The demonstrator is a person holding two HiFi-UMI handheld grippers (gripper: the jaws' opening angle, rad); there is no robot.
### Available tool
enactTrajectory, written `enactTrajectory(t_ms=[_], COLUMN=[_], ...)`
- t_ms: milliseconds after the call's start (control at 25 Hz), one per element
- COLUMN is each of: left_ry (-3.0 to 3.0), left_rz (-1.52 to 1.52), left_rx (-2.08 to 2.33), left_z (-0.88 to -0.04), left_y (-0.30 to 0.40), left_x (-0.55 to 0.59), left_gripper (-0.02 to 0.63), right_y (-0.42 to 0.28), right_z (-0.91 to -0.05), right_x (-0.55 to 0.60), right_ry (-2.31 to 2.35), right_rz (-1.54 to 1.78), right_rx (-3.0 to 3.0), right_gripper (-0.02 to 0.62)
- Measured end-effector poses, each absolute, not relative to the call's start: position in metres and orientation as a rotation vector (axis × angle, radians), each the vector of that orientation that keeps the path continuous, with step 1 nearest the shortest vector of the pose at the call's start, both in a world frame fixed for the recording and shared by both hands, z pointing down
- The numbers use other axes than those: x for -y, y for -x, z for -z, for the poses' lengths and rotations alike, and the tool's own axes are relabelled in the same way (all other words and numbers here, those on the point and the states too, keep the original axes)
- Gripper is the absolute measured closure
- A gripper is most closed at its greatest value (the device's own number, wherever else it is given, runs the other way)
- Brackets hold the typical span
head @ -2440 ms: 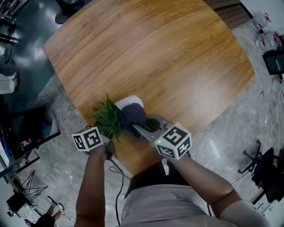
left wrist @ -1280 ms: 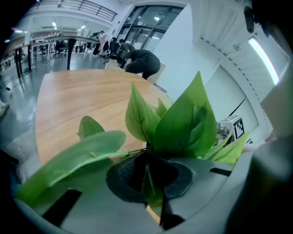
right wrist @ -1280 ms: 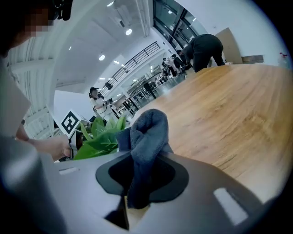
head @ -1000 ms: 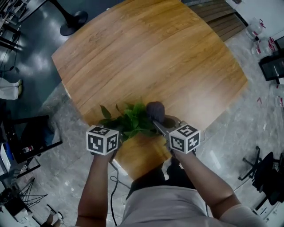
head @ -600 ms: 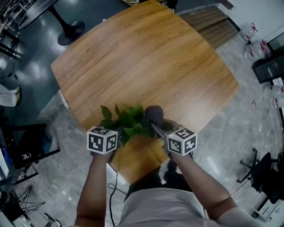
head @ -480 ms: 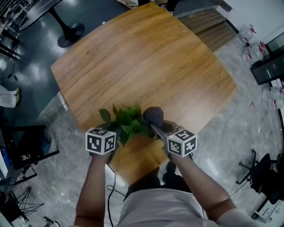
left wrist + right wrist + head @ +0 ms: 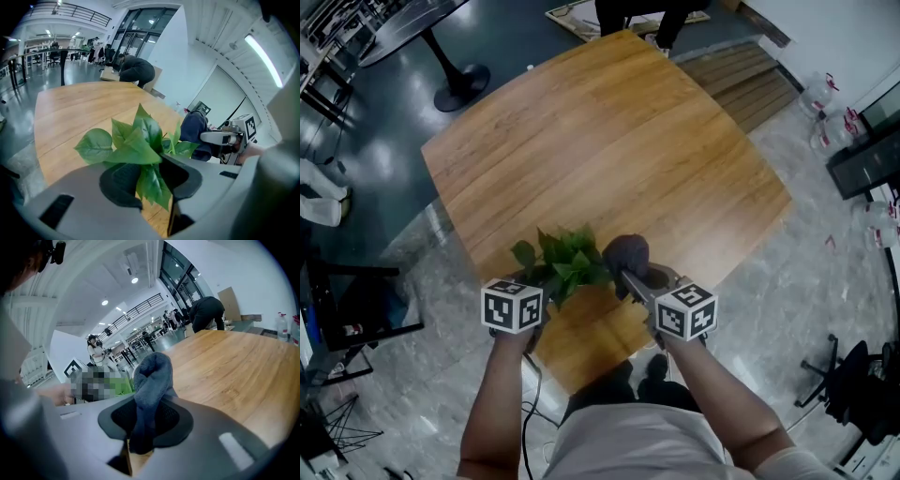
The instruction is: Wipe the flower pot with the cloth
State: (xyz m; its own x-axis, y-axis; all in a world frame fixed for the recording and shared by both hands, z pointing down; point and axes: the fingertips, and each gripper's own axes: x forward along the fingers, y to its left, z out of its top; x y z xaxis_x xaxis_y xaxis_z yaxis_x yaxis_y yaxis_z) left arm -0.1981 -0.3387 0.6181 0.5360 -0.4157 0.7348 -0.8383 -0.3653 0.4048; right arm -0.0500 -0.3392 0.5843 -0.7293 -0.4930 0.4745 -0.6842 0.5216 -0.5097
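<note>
One wooden desk (image 7: 600, 141) fills the middle of the head view, with one leafy plant (image 7: 562, 262) standing near its lower edge. Two tools come in from the bottom of the frame, each carrying one marker cube.

At lower left, the left tool (image 7: 542, 289) reaches in under the leaves. In the left gripper view its jaws (image 7: 152, 180) stand apart and have just been opening; a few leaves (image 7: 136, 140) poke up through the gap, but the pads do not press on them.

Just right of the plant, the right tool (image 7: 624, 277) is clenched on the one dark grey-blue cloth (image 7: 626, 255). In the right gripper view the cloth (image 7: 152, 376) rises in a bunched fold out of the closed jaws (image 7: 145, 420).

The flower pot is hidden: it sits under the foliage in the head view, and neither gripper view shows it past the tool bodies. Whether the cloth touches the plant cannot be told. One person bends over beyond the far desk edge (image 7: 136, 70), cut off at the top of the head view so that only legs show.
</note>
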Motion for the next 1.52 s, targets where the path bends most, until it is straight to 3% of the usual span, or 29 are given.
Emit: enactTrajectory(t_ms=[440, 600, 720, 1200, 1520], left_ry=[-2.057, -2.123, -2.166, -2.331, -2.325], left_rz=[-0.457, -0.337, -0.251, -0.041, 0.049], left_rx=[1.254, 1.406, 1.497, 1.694, 1.750], left_z=[-0.525, -0.466, -0.422, -0.281, -0.233], left_y=[0.188, 0.185, 0.174, 0.066, 0.038], left_x=[0.310, 0.289, 0.263, 0.115, 0.024], left_gripper=[0.497, 0.577, 0.596, 0.600, 0.600], right_y=[0.028, 0.027, 0.025, -0.039, -0.062], right_z=[-0.497, -0.452, -0.415, -0.296, -0.253], right_x=[0.313, 0.293, 0.270, 0.133, 0.056], right_ry=[-0.964, -0.904, -0.847, -0.673, -0.601], right_rz=[-0.741, -0.632, -0.548, -0.384, -0.272], right_rx=[2.638, 2.716, 2.780, 2.984, 3.052], right_gripper=[0.523, 0.523, 0.523, 0.525, 0.525])
